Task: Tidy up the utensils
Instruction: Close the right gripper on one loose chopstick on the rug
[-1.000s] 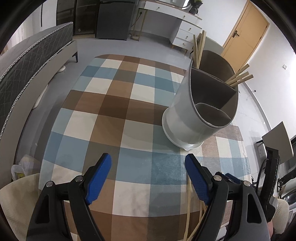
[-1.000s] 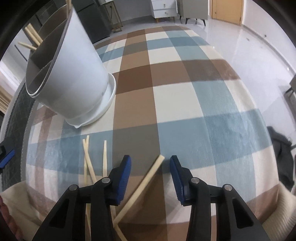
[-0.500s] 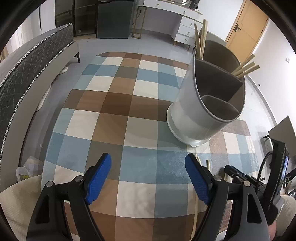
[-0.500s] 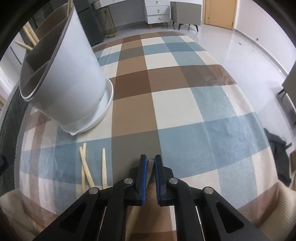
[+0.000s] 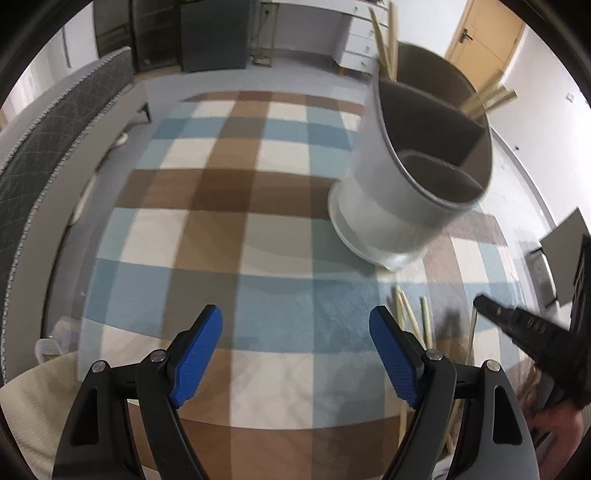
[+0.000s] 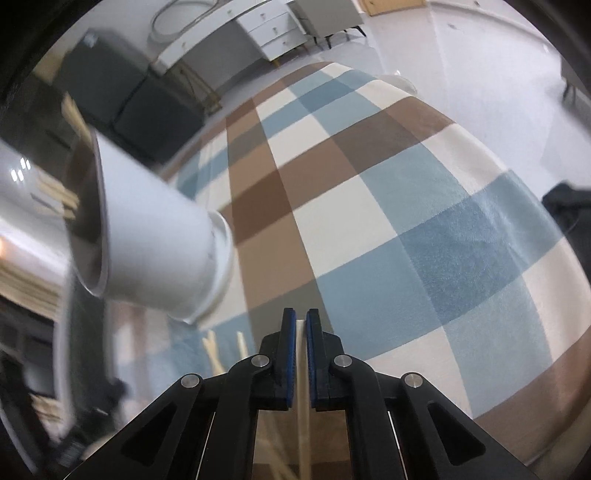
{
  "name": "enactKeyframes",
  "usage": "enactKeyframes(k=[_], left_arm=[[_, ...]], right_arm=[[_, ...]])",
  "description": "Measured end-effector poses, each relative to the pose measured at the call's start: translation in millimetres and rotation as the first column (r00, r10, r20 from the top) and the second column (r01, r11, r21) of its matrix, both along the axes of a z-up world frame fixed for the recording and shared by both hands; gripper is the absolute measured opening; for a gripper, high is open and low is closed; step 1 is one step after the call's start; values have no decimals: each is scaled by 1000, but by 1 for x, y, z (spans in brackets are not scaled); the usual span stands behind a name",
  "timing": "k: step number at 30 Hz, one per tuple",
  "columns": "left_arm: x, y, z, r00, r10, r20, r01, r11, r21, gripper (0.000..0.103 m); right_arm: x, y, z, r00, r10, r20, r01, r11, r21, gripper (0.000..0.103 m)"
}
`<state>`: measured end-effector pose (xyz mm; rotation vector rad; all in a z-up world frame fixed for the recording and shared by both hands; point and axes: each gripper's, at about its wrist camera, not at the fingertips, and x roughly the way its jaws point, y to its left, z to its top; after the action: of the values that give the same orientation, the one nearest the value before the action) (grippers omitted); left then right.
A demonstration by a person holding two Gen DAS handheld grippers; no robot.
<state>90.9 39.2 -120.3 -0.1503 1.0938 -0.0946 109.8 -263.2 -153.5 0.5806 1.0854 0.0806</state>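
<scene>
A white utensil holder [image 5: 384, 221] with grey compartments stands on the checked tablecloth [image 5: 221, 229]; several chopsticks [image 5: 489, 99] stick out of its far compartments. My left gripper [image 5: 297, 350] hovers open over the cloth, left of the holder, with nothing between its pads. Loose chopsticks [image 5: 406, 314] lie near its right finger. My right gripper [image 6: 300, 321] is shut on one pale chopstick [image 6: 302, 398], which runs back between the pads. In the right wrist view the holder [image 6: 155, 251] sits at the left, with two loose chopsticks [image 6: 214, 350] below it.
The table's round edge [image 5: 92, 295] curves along the left and front. A cream chair cushion [image 5: 29, 398] sits at the lower left, a grey quilted bed [image 5: 44, 140] further left. A white dresser [image 6: 258, 33] and dark cabinets [image 6: 140, 96] stand beyond. A hand [image 5: 554, 417] holds the right gripper.
My right gripper closed on a chopstick that lay between its fingers, then rolled so the holder now appears tipped to the left. The left gripper stayed open and hardly moved.
</scene>
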Motion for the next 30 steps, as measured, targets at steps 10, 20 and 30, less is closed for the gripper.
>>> enactKeyframes(k=[10, 20, 30], left_arm=[[-8, -22, -29, 985, -102, -138, 91, 992, -86, 78], [-10, -16, -29, 989, -32, -141, 22, 997, -75, 78], [-2, 10, -6, 995, 26, -97, -41, 986, -160, 78]], right_arm=[[-9, -26, 6, 998, -56, 6, 55, 988, 141, 0], [-7, -5, 3, 996, 82, -40, -84, 994, -71, 31], [7, 50, -8, 952, 256, -170, -306, 840, -448, 30]])
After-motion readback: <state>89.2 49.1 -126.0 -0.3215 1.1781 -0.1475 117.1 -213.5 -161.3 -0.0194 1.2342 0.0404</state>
